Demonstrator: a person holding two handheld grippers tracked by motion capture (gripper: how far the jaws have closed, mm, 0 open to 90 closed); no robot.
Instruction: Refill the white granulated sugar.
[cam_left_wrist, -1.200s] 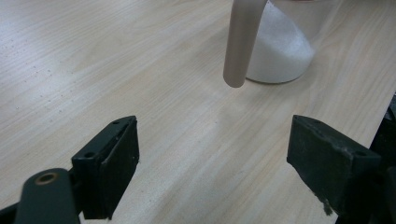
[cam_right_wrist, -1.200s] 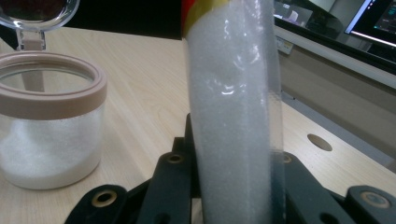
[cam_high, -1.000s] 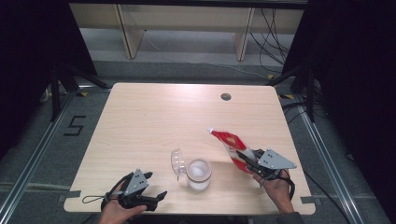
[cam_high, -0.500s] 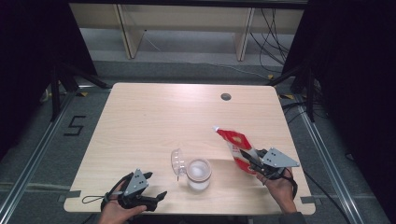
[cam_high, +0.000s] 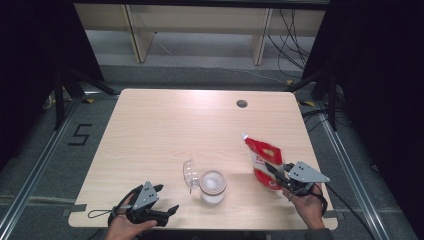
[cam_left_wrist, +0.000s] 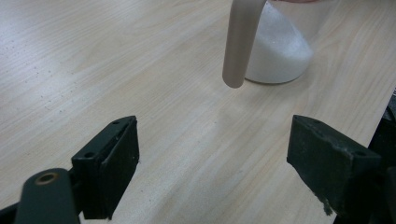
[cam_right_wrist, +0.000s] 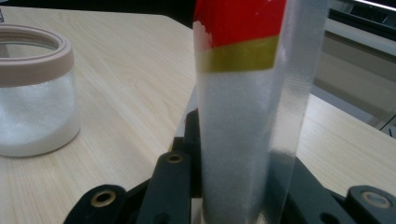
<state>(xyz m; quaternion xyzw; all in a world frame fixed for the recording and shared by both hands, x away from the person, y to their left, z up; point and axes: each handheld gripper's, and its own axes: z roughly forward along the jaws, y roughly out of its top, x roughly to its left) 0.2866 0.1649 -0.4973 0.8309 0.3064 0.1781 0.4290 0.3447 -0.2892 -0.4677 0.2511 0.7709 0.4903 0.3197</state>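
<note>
Right gripper (cam_high: 276, 172) jaws clamped on red pouch (cam_high: 263, 160), pads hidden behind it. Left gripper (cam_high: 162, 205) jaws held apart. Jar (cam_left_wrist: 280, 44) cut off at frame top.

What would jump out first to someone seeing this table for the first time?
The red and white plastic pouch near the table's right edge stands out first, clamped in the right tongs and leaning up off the pale wooden table. Next is the clear round jar half full of white powder at front centre, its hinged clear lid flipped open to its left. The left tongs rest open at the front left corner, holding nothing.
</note>
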